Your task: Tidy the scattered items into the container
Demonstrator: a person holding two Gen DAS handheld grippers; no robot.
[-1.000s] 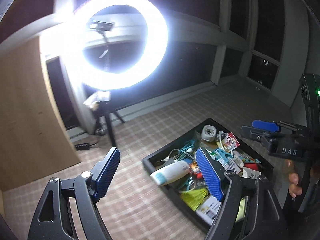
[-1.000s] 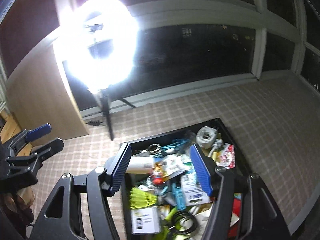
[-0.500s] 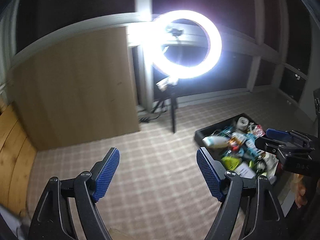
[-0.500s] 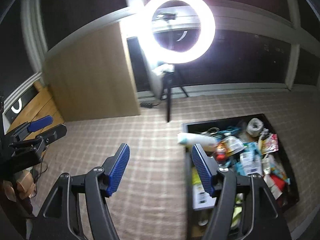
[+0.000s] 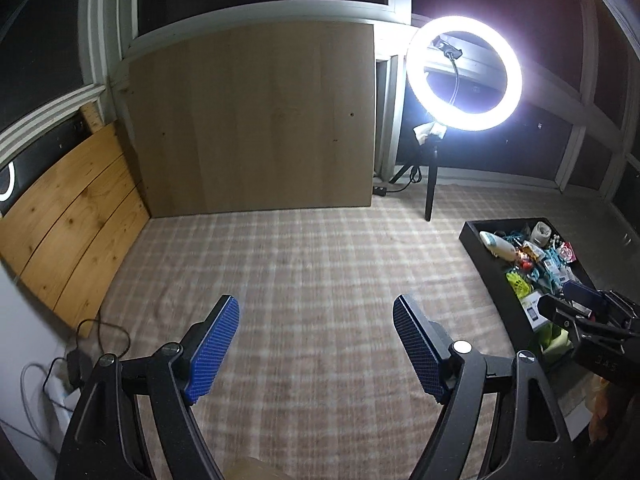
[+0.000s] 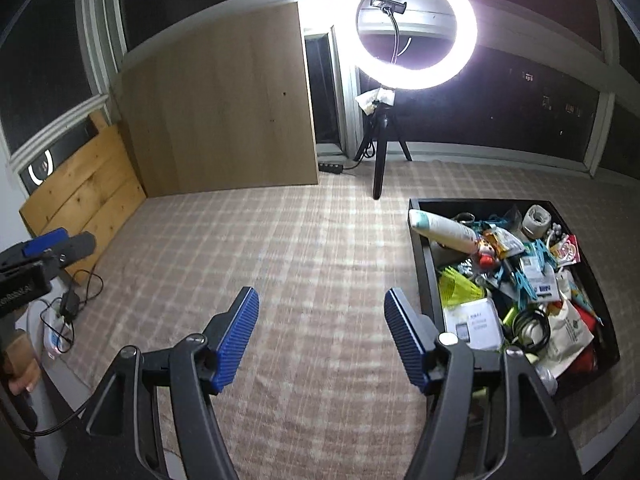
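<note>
A black tray (image 6: 422, 256) on the checked cloth holds several small items, among them a white tube (image 6: 444, 230), a roll of tape (image 6: 536, 218) and a white card box (image 6: 474, 322). It also shows in the left wrist view (image 5: 484, 258) at the right. My left gripper (image 5: 316, 344) is open and empty over bare cloth, left of the tray. My right gripper (image 6: 320, 330) is open and empty, its right finger beside the tray's left wall. The right gripper also shows in the left wrist view (image 5: 576, 306) over the tray's near end.
A lit ring light (image 6: 416, 24) on a tripod (image 6: 380, 152) stands behind the tray. A large wooden board (image 5: 256, 124) and a plank panel (image 5: 68, 216) lean at the back left. A power strip with cables (image 6: 60, 320) lies at the left edge.
Both grippers have pulled back and swung left, away from above the tray. The tray now sits to the right in both views. Both stay open and empty.
</note>
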